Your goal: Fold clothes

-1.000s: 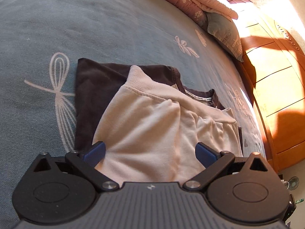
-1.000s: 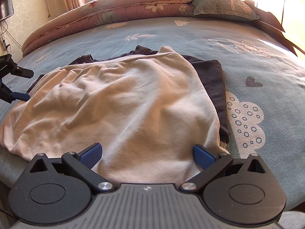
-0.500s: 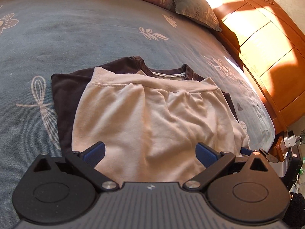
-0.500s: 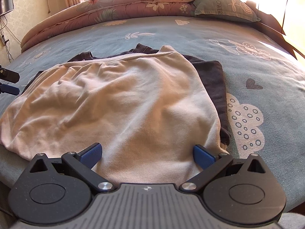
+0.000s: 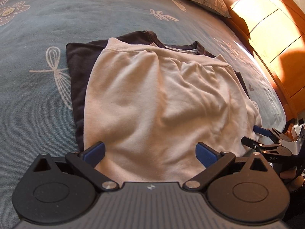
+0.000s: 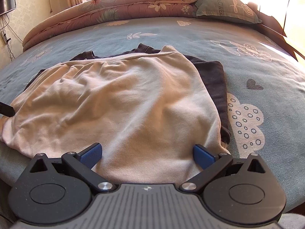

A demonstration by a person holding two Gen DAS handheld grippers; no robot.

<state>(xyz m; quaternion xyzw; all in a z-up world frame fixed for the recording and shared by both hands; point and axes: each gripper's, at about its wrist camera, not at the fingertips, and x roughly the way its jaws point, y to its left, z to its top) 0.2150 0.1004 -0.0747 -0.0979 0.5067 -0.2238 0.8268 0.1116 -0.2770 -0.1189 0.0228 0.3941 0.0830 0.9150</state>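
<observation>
Two grippers: left (image 5: 149, 153) and right (image 6: 145, 153) spread wide, empty.
Risk: pale top (image 6: 118, 103) slides off dark shirt (image 6: 211, 74) toward 6 o'clock.

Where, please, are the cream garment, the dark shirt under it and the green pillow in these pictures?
cream garment (image 6: 133, 103), right wrist view, middle of its top face
dark shirt (image 5: 80, 76), left wrist view, bare left strip
green pillow (image 6: 225, 9), right wrist view, printed front

Sweatshirt (image 5: 156, 103) atop tee (image 5: 80, 72), on bed (image 5: 34, 114)
</observation>
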